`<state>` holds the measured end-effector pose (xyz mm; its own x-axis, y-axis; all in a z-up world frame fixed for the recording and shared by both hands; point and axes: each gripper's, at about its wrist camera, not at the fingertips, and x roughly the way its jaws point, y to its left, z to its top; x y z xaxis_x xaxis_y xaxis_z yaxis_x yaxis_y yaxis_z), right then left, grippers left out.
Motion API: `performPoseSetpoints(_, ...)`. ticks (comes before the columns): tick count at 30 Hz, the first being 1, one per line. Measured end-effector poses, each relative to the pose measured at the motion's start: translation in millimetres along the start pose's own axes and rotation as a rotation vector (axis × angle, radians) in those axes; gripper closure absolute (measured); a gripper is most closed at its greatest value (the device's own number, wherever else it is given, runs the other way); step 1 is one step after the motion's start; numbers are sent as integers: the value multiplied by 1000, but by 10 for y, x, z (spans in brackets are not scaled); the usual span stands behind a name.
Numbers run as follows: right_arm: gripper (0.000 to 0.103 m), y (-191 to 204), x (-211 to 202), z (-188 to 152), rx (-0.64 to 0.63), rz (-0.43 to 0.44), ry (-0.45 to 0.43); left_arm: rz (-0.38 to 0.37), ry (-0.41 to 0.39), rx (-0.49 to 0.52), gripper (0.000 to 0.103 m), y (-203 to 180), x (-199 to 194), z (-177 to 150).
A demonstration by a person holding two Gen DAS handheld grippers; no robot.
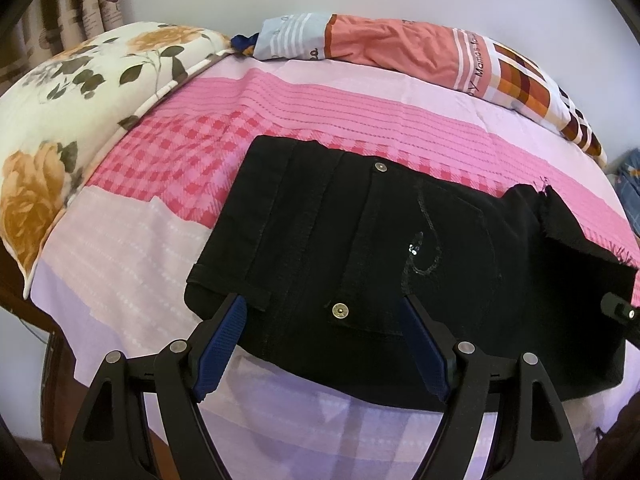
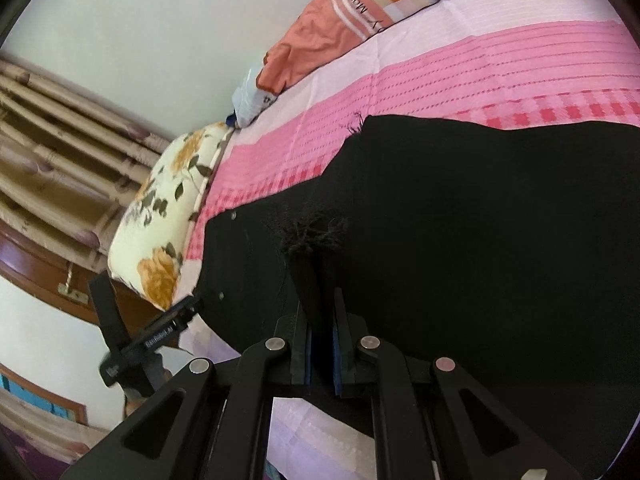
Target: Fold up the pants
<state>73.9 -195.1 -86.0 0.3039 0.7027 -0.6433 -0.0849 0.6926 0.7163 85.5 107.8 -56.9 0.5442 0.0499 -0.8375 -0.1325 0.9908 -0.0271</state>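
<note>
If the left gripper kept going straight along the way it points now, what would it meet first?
Most likely the black pants on the bed: the left gripper stands open just above their waistband end, near a metal button. Depth is hard to judge.

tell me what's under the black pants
The black pants lie on a pink and lilac bedsheet. Whatever sheet pattern sits directly beneath them is covered.
</note>
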Motion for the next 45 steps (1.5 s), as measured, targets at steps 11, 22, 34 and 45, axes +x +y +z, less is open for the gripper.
performPoseSetpoints(11,94,129,109,-212,-146,-99,66,-16,21,-11,24,32,39,4)
performPoseSetpoints(22,82,162,258,-288,-159,-77,133,-12,28,17,24,-25,56,-14)
performPoseSetpoints(34,62,-334,-281,-97,86,264,12,-12,30,19,22,-28,62,-18)
performPoseSetpoints(45,62,-346,-387,-271,-45,144,47,-15,28,55,21,-130,56,-43)
